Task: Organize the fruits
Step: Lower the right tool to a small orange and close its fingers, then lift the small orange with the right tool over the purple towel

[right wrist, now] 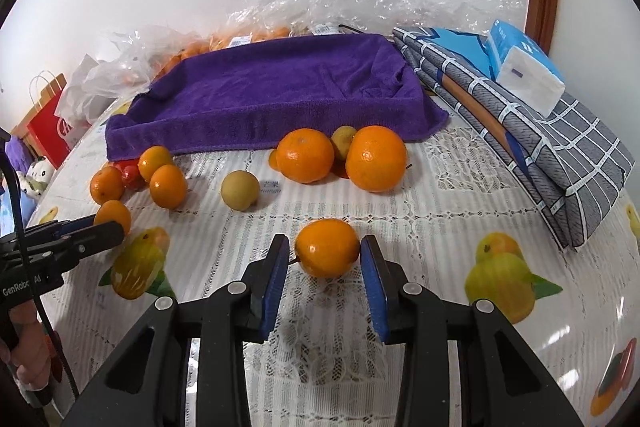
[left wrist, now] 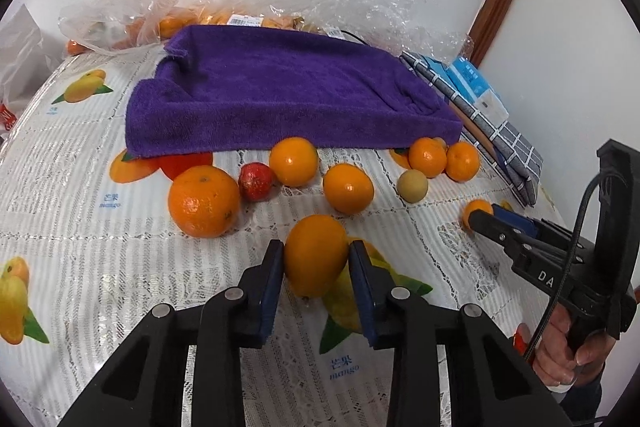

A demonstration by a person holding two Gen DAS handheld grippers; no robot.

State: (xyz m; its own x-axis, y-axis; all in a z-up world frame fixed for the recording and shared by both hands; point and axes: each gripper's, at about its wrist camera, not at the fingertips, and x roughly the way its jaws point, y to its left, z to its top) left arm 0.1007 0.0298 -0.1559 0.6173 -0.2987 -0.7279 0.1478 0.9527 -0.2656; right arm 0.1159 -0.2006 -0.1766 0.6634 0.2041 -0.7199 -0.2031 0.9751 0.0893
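In the left wrist view my left gripper (left wrist: 316,257) is shut on an orange (left wrist: 316,261), its blue pads touching both sides, low over the table. In the right wrist view my right gripper (right wrist: 325,253) is open around a second orange (right wrist: 327,247) that rests on the table, with small gaps to both pads. A tray covered by a purple towel (left wrist: 280,95) stands behind, also seen in the right wrist view (right wrist: 276,91). Several oranges, a red fruit (left wrist: 256,181) and a small tan fruit (left wrist: 412,185) lie loose in front of it.
Clear plastic bags with more oranges (left wrist: 132,7) lie behind the tray. Folded checked cloth (right wrist: 560,147) with a tissue pack (right wrist: 524,67) sits to the right. A red paper bag (right wrist: 50,127) stands at the far left. The tablecloth has printed fruit pictures.
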